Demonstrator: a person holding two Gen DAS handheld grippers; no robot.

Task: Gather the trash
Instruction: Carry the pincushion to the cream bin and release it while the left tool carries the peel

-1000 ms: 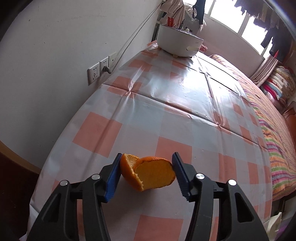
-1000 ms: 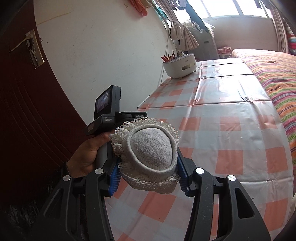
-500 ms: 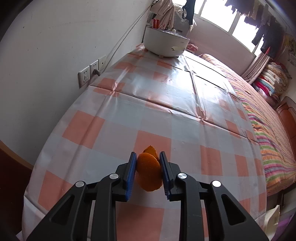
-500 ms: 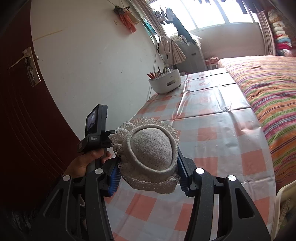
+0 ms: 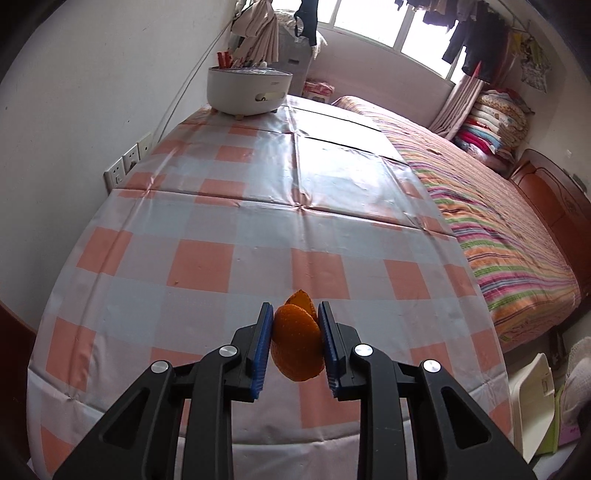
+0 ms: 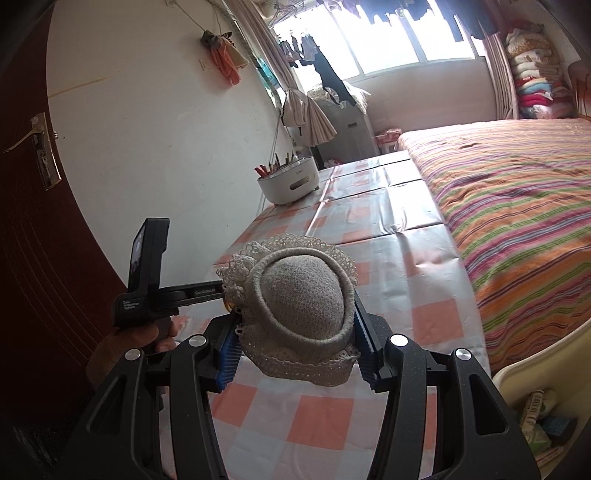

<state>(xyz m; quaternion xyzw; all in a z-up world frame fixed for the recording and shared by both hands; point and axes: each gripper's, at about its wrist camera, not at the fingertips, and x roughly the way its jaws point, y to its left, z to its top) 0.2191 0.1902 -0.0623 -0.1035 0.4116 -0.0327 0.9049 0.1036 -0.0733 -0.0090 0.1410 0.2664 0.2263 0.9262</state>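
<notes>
Orange peel (image 5: pixel 297 345) sits folded up between the blue pads of the left gripper (image 5: pixel 295 350), which is squeezed down tight on it and holding it up off the checked tablecloth (image 5: pixel 207 236). Over on the other side, the right gripper (image 6: pixel 295 336) is about half open and clamped on a grey knitted hat with a lace brim (image 6: pixel 299 306), pads pressing in on both sides, so that one's up in the air too. Just left of the hat in the right wrist view you can see the person's left hand (image 6: pixel 125 347) wrapped round the handle of the other gripper. Down at the lower right edge there's a cream plastic bin (image 6: pixel 532 373) beside the table with some packaging inside; can't really tell what it is. Further along the table, near the wall, stands a white round pot with red-handled utensils sticking out of it (image 5: pixel 247 90), and there's a wall socket strip (image 5: pixel 127 162) on the left. Beside the table runs a bed with a striped blanket (image 5: pixel 498 229), and at the far end a bright window with clothes hanging in front (image 6: pixel 388 33).
</notes>
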